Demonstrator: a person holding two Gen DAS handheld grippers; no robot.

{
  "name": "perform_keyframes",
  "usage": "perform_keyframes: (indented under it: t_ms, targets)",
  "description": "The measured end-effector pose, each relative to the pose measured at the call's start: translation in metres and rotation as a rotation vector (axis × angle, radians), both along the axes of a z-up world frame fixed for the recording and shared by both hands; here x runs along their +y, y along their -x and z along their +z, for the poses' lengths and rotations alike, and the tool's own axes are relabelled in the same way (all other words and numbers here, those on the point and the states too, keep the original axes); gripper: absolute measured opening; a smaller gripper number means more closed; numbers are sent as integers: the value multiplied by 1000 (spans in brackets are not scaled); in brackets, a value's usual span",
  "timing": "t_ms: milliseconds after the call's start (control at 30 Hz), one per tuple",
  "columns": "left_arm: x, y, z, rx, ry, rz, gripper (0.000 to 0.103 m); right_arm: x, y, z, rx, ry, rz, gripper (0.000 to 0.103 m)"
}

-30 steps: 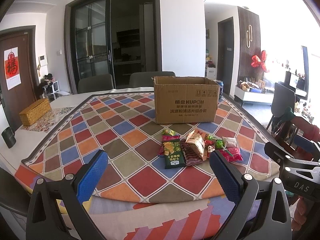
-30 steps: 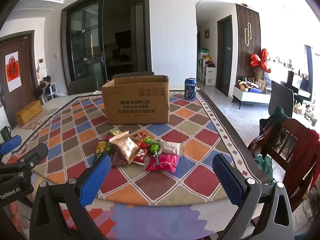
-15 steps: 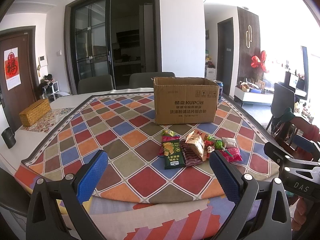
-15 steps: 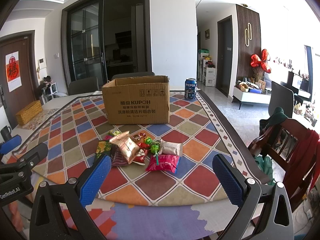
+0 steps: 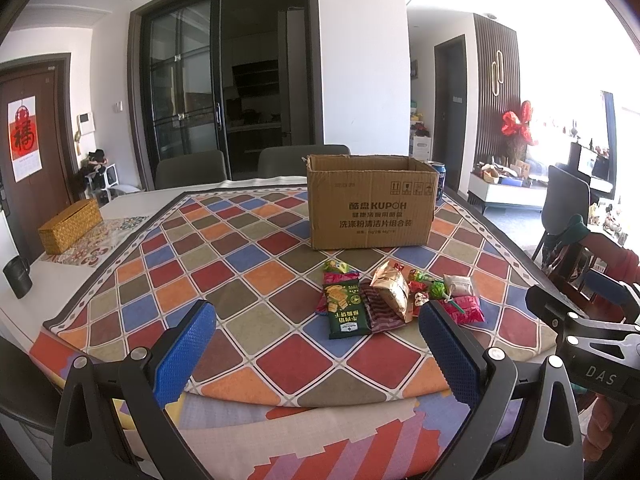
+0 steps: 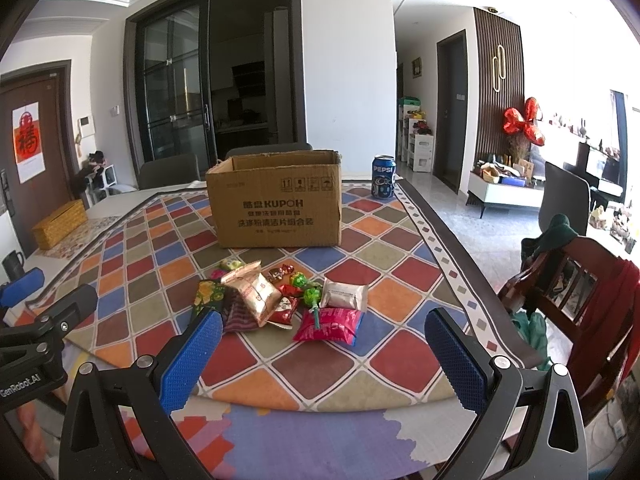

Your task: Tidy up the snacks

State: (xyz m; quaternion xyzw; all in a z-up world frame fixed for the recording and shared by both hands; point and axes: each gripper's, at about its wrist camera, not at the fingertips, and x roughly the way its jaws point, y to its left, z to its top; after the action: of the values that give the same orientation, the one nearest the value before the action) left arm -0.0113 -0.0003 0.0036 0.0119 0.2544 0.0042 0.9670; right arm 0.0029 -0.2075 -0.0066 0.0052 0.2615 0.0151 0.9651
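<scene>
A pile of snack packets (image 5: 384, 300) lies on the checkered tablecloth, in front of an open cardboard box (image 5: 370, 206). It includes a dark green packet (image 5: 346, 316), a tan bag (image 5: 390, 290) and a pink-red packet (image 6: 330, 324). The pile (image 6: 276, 296) and the box (image 6: 278, 200) also show in the right wrist view. My left gripper (image 5: 316, 344) is open and empty, held near the table's front edge, short of the pile. My right gripper (image 6: 320, 354) is open and empty, just in front of the pink-red packet.
A Pepsi can (image 6: 383, 177) stands behind the box on the right. A woven box (image 5: 70, 226) and a dark mug (image 5: 17, 278) sit at the table's left. A wooden chair (image 6: 576, 300) with red cloth stands to the right. Grey chairs (image 5: 190, 168) stand at the far side.
</scene>
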Motion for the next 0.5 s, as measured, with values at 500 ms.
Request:
perform_keyframes:
  t_ms: [500]
  targets:
    - [-3,-8,5,24,-6,-4,103,7,-9,-2,37,-1,42,102]
